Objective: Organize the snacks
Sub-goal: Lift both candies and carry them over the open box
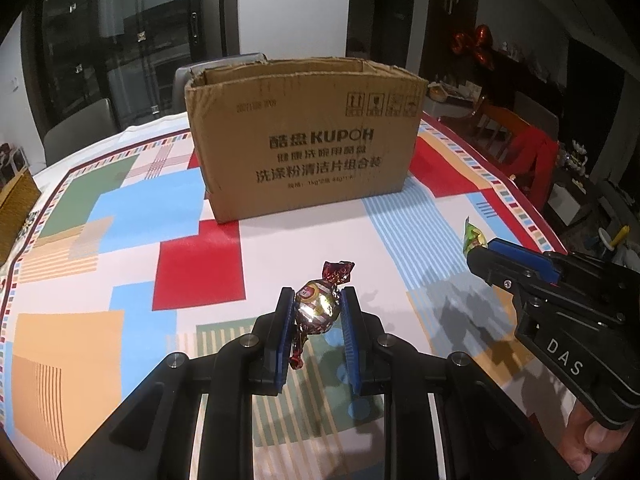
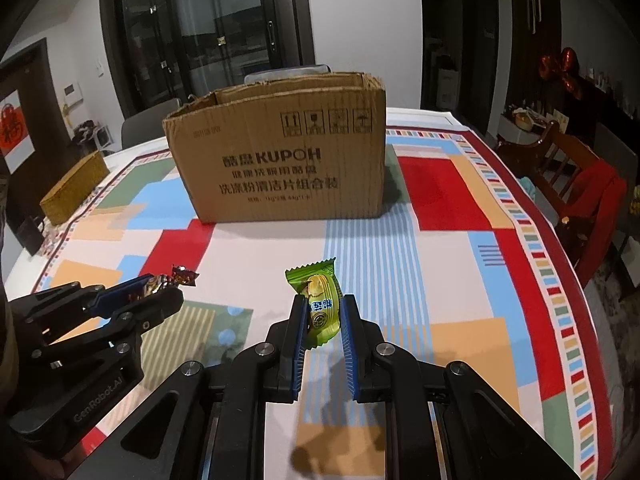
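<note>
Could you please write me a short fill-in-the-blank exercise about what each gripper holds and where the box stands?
1. The left gripper is shut on a round candy with a dark ____ twisted wrapper.
2. The right gripper is shut on a snack packet coloured ____.
3. The cardboard box beyond both grippers is ____ at the top.

Missing words: red; green; open

Ahead: the way is blocked by an open-topped brown cardboard box standing on the patchwork-cloth tabletop.
Between claws and box: bare cloth is seen.
Box top: left open.
Far left edge: occupied by a woven yellow-brown basket.
</note>
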